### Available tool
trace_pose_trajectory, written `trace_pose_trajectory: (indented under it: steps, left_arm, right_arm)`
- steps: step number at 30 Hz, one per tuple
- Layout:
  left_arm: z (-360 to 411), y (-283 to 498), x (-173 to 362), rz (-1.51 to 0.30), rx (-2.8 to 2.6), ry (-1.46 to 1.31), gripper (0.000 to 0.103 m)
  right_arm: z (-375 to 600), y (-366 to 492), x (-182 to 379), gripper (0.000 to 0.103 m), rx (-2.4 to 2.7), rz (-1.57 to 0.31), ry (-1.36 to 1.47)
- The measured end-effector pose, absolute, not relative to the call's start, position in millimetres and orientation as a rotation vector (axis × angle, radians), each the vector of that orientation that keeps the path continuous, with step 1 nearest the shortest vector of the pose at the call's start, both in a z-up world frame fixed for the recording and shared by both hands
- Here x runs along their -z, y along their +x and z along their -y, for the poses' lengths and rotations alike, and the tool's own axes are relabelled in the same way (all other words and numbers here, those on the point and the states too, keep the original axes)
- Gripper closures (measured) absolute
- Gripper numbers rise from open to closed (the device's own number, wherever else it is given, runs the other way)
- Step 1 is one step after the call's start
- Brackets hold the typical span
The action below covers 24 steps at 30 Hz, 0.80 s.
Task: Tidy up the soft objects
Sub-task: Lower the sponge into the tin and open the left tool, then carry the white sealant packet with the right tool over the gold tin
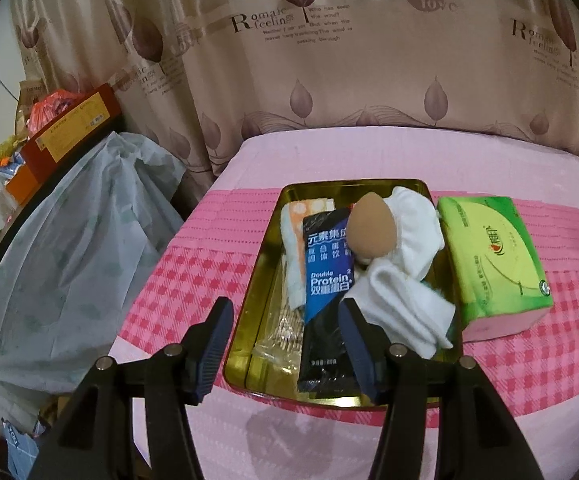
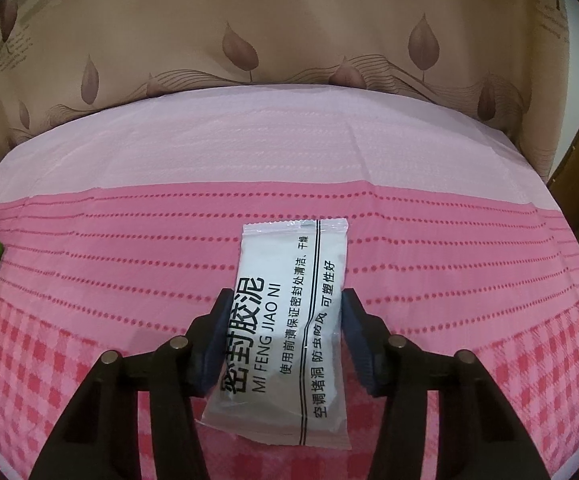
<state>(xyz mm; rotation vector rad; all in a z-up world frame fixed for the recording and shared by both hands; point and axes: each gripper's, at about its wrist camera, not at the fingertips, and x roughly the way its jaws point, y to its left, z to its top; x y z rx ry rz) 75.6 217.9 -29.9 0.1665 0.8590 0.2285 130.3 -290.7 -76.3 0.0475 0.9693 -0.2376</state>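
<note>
1. We see our right claw pinching a white packet from both sides, the blue pads pressed against its long edges about halfway along.
2. The packet is flat, glossy plastic, crimped at both ends, printed with bold black Chinese characters, the words "MI FENG JIAO NI", and a thin double black line running lengthwise. It looks plump and slightly dented.
3. It lies lengthwise on the pink cloth of the worktop, towards the near edge, where the dotted stripes give way to checks.
4. Our left claw is spread wide and grips nothing; it hangs over the near end of a gold tin tray.
5. In the tray we see a black and blue sachet marked "Double Protein", a tan egg-shaped sponge standing upright, white folded cloths and an orange-patterned cloth at the far left corner.
6. A green tissue pack sits just beside the tray's right wall, on the checked cloth.
7. A leaf-printed curtain hangs behind the worktop's far edge.
</note>
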Motion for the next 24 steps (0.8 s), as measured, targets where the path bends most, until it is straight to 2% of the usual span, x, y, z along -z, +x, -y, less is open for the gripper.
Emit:
trace_pose_trajectory:
  steps: [13,24]
  left_arm:
    - [-238.8,71.1,31.9,-0.848,-0.236,0.063,0.047]
    - [-252.6,73.9,37.1,-0.865,-0.264,0.011,0.047]
  right_arm:
    - [242.2,117.5,45.7,0.055,0.190,-0.930,-0.006]
    - [158.6,117.2,7.6,0.055,0.013,-0.883,-0.046]
